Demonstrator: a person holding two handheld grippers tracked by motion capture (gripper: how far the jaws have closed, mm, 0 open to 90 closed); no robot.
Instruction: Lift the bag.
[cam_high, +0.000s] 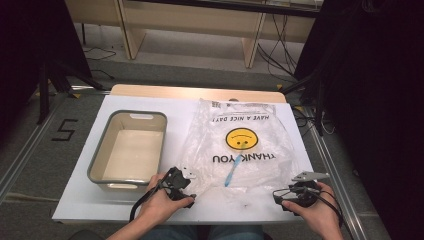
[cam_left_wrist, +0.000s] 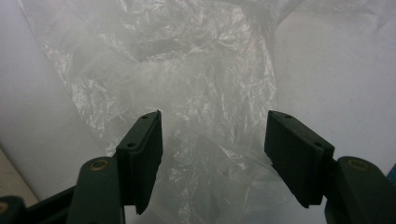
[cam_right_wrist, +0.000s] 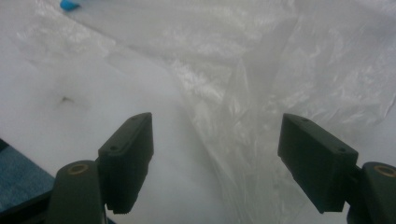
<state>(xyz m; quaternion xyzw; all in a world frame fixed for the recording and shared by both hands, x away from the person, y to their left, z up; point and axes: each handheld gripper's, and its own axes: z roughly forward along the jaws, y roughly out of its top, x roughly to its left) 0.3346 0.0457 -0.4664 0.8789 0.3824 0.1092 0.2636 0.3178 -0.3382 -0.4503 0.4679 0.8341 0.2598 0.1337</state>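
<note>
My left gripper (cam_high: 181, 186) had jaws wide apart over the plastic bag's (cam_high: 240, 145) near left corner, gripping nothing. My right gripper (cam_high: 295, 192) gaped empty at its near right corner. Bag lay flat mid-desk (cam_high: 80, 200), blue toothbrush (cam_high: 232, 171) inside, grey bin (cam_high: 129, 150) beside its left edge.

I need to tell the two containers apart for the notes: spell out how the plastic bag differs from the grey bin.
The plastic bag is thin, crinkled and see-through, printed with a yellow smiley and lettering; the grey bin is rigid, opaque and plain. The bag lies flat with a blue toothbrush showing on or through it; the bin stands upright, open-topped and empty. Both gripper views look onto the bag, not the bin. Both containers rest on the white table.
</note>
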